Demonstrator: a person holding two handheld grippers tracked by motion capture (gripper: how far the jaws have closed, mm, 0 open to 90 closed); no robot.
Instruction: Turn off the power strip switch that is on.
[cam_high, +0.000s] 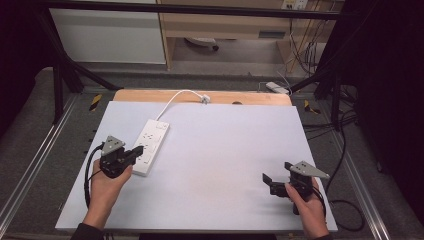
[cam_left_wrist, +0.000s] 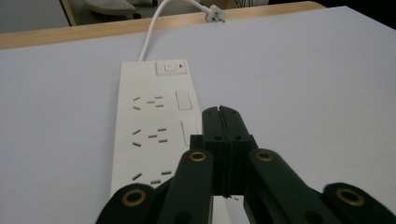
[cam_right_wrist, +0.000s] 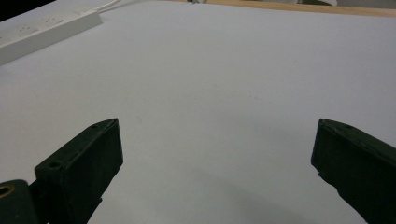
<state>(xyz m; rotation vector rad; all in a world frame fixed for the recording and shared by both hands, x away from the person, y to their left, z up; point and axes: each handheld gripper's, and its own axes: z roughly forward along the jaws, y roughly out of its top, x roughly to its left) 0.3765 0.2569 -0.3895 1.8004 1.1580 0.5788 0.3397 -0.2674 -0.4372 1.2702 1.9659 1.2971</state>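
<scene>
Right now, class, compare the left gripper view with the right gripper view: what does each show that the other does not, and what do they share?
Left gripper view alone: the left hand-held gripper with jaws closed together, the power strip's sockets, its switch and plug.

Right gripper view alone: the right hand-held gripper with jaws spread wide over bare surface.

Both: the white power strip, the pale table sheet, the wooden edge.

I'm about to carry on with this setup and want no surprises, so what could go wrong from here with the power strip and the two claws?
1. The left claw is shut and sits over the power strip's near right edge; pushing down or sideways could slide the strip across the smooth white sheet.
2. The white cord runs off the far edge, so dragging the strip might pull it taut.
3. The right claw is open and far from the strip, too distant to steady it.
</scene>
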